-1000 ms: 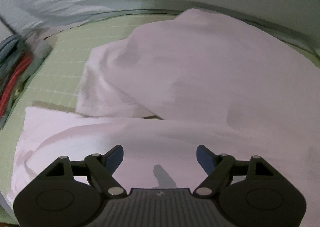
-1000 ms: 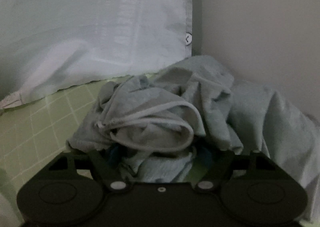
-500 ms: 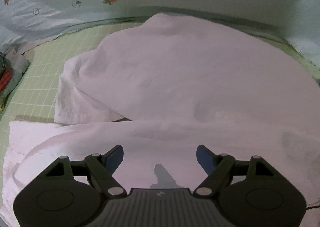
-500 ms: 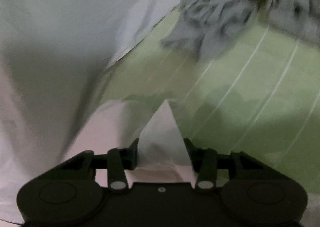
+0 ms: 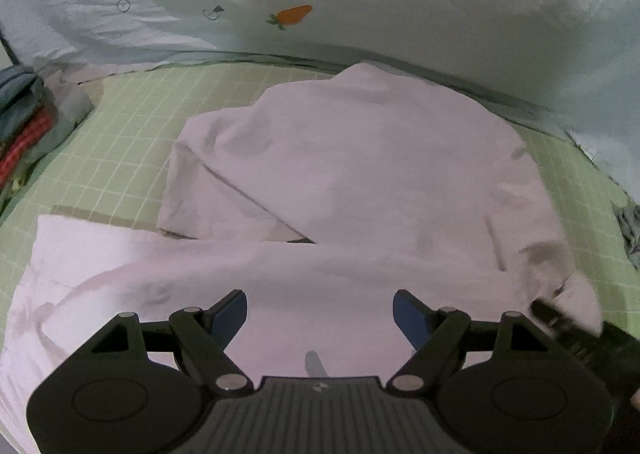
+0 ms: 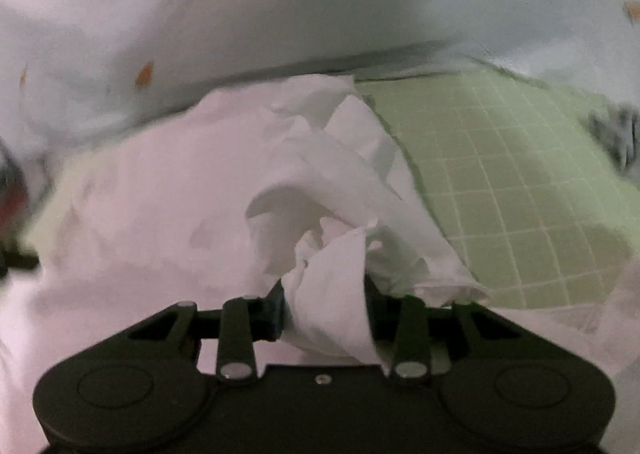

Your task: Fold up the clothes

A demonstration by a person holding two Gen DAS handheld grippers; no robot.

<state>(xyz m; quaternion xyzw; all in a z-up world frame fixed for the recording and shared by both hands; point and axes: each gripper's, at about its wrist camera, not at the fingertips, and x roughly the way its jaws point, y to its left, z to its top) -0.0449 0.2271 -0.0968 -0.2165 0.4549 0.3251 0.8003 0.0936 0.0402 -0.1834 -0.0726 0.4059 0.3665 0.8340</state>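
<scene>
Pale pink shirt (image 5: 360, 157) lies spread on green grid mat (image 5: 132, 125). Left gripper (image 5: 320, 314) over near hem, fingers wide apart, nothing held. Right gripper (image 6: 324, 310) fingers clamped on bunched shirt edge (image 6: 332, 274).

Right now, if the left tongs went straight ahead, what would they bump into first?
Probably the white shirt. The open left tongs hover over it, and it fills the way ahead, though depth is hard to judge.
</scene>
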